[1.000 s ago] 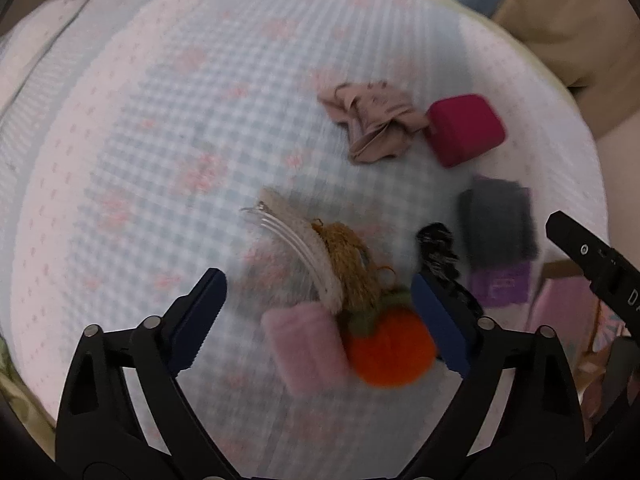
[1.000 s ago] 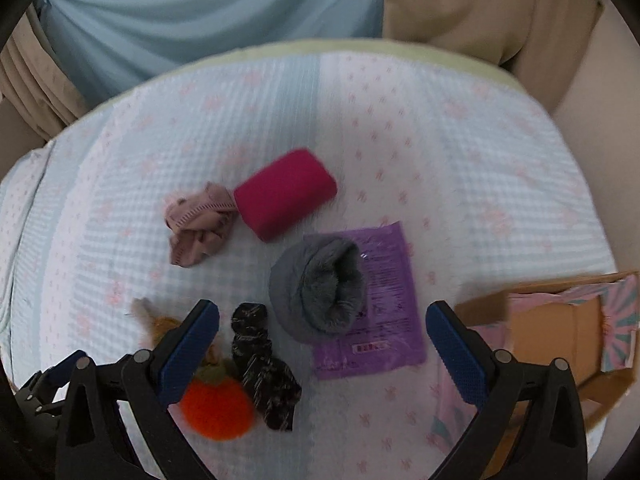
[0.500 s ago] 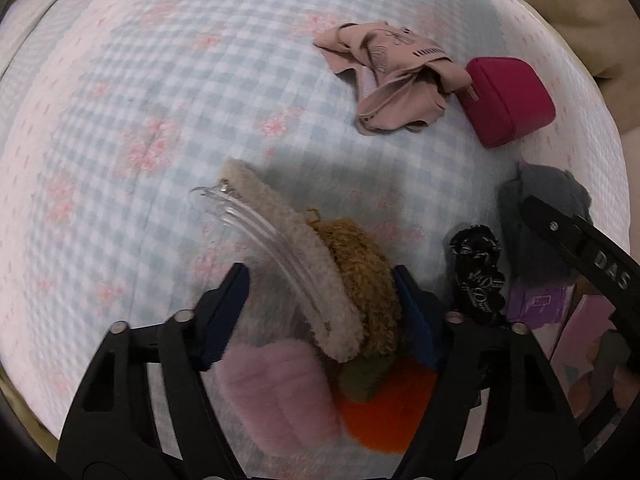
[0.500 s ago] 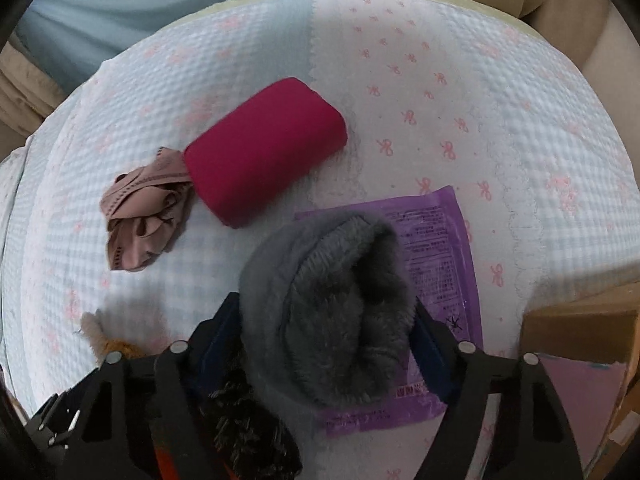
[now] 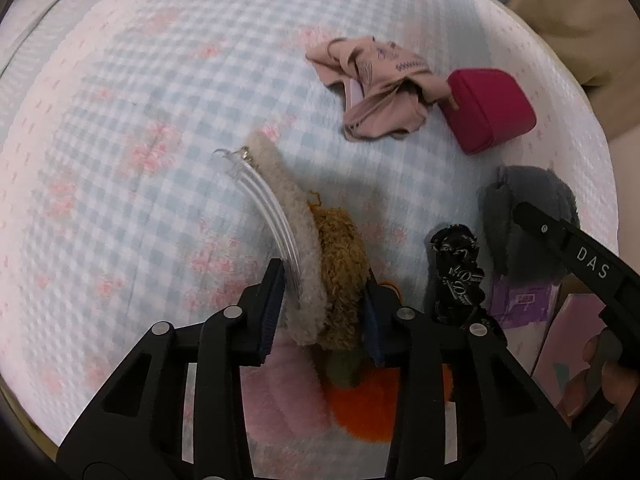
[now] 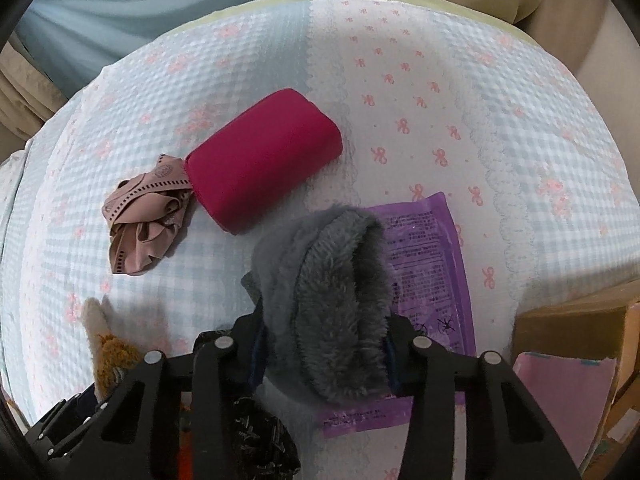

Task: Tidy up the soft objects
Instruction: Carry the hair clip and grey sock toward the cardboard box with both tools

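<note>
My left gripper [image 5: 325, 308] is shut on a fuzzy beige and brown headband [image 5: 316, 256] with a clear plastic band, on the checked bedspread [image 5: 160, 120]. A pink fuzzy piece [image 5: 280, 396] and an orange pom-pom [image 5: 368, 412] lie under the jaws. My right gripper [image 6: 322, 350] is shut on a grey fleece item [image 6: 324, 292], which also shows in the left wrist view [image 5: 520, 208]. A black scrunchie [image 5: 456, 272] lies between the two grippers.
A crumpled tan garment [image 6: 144, 216] and a magenta pouch [image 6: 264, 164] lie further back. A purple packet [image 6: 428, 268] lies under the grey item. A cardboard box [image 6: 576, 320] with pink paper stands at the right. Curtains hang beyond the bed.
Both grippers moved down and closed: the left onto the headband, the right onto the grey fleece item. Both were wide open above the bed a second ago.
</note>
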`<state>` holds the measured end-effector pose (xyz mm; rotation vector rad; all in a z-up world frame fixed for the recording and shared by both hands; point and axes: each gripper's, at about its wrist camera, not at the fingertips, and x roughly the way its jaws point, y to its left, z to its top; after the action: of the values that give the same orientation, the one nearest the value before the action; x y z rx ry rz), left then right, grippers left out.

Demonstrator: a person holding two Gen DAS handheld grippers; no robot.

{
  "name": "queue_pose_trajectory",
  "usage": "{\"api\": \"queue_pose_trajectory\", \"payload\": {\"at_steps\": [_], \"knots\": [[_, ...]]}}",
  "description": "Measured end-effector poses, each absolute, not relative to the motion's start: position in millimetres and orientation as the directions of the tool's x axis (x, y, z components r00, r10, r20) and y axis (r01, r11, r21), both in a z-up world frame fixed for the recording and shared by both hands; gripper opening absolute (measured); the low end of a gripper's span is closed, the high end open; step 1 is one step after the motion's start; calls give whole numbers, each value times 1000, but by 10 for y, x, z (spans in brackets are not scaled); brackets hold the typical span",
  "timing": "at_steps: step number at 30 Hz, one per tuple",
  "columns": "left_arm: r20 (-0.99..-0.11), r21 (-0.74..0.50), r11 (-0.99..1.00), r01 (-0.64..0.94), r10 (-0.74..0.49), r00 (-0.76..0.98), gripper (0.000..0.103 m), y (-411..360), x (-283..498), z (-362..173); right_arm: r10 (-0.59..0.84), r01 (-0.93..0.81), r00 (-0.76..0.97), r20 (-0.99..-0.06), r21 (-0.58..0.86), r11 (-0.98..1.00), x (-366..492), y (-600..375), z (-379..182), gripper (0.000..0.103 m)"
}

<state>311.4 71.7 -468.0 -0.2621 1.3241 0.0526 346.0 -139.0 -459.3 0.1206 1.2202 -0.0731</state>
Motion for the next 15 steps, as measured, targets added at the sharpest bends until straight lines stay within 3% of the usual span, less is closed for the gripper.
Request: {"api": "queue_pose_trajectory", "payload": {"at_steps": [8,15], "knots": [[-933,-187,966,-180,-117,342,31,841,3022,-4206,13,109,417,-909,64,992,3279,-1355,-4186,40],[-876,-223,966,-134,-138,461,31,996,2812,-3320,7,111,511,-859,75,991,2990,-1293,-3404,40]]}}
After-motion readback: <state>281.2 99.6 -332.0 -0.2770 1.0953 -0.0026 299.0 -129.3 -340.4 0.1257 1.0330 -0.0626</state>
